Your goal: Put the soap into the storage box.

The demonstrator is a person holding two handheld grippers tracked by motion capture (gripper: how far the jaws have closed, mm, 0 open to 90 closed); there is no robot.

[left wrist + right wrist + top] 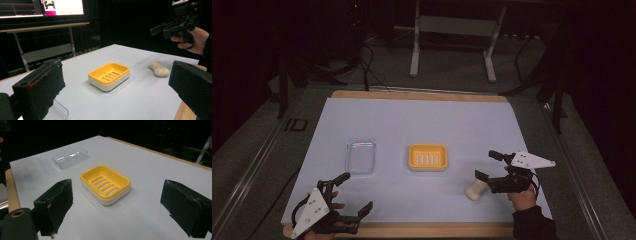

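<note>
Flanking the yellow soap dish (428, 157): clear lid (361, 156), cream soap bar (475, 190).

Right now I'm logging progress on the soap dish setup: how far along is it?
Barely started. The yellow soap dish sits empty mid-table and the clear lid lies apart beside it. The right gripper, jaws open, hovers over the soap bar, gripping nothing; the left gripper waits open near the table edge. Left: soap into dish, probably lid on.
</note>
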